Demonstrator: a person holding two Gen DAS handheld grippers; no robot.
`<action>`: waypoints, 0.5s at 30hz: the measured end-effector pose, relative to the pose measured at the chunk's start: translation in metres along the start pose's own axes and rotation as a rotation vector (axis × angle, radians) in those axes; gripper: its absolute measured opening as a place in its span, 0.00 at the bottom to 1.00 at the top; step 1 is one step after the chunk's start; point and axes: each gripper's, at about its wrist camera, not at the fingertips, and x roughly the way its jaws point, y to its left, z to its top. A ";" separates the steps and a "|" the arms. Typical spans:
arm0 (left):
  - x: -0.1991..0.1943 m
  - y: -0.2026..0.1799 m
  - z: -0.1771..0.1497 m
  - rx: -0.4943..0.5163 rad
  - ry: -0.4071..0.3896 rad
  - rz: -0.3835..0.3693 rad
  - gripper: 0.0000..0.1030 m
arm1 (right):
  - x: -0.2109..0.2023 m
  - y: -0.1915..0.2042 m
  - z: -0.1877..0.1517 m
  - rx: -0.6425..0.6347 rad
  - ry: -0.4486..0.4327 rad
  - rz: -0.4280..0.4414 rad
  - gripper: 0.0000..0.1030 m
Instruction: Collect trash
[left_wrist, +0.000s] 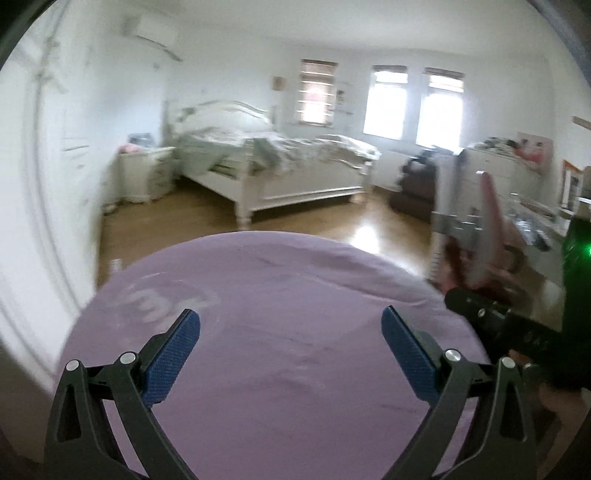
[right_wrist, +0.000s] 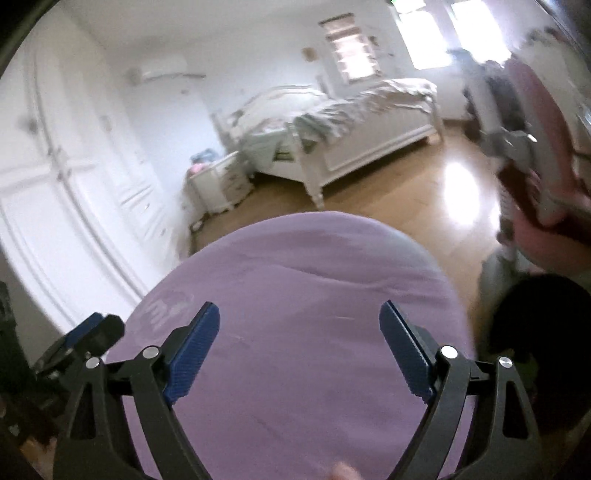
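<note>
My left gripper is open over a purple cloth-covered surface, with nothing between its blue pads. My right gripper is also open over the same purple cloth, its blue pads wide apart and bare. The two grippers sit side by side: the right one's black frame shows at the right of the left wrist view. A faint white print marks the cloth. I see no piece of trash on the cloth. Both views are motion-blurred.
Beyond the cloth lies a wooden floor with a white bed, a white nightstand and white wardrobe doors. A pink chair stands at the right. A dark rounded shape sits low right, too blurred to name.
</note>
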 end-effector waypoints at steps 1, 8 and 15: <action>0.000 0.007 -0.003 -0.009 0.002 0.017 0.95 | 0.005 0.013 -0.002 -0.014 -0.005 0.003 0.85; -0.004 0.042 -0.016 -0.082 -0.001 0.047 0.95 | 0.020 0.068 -0.016 -0.084 -0.078 -0.031 0.95; -0.011 0.059 -0.020 -0.113 -0.010 0.046 0.95 | 0.025 0.082 -0.028 -0.138 -0.134 -0.091 0.95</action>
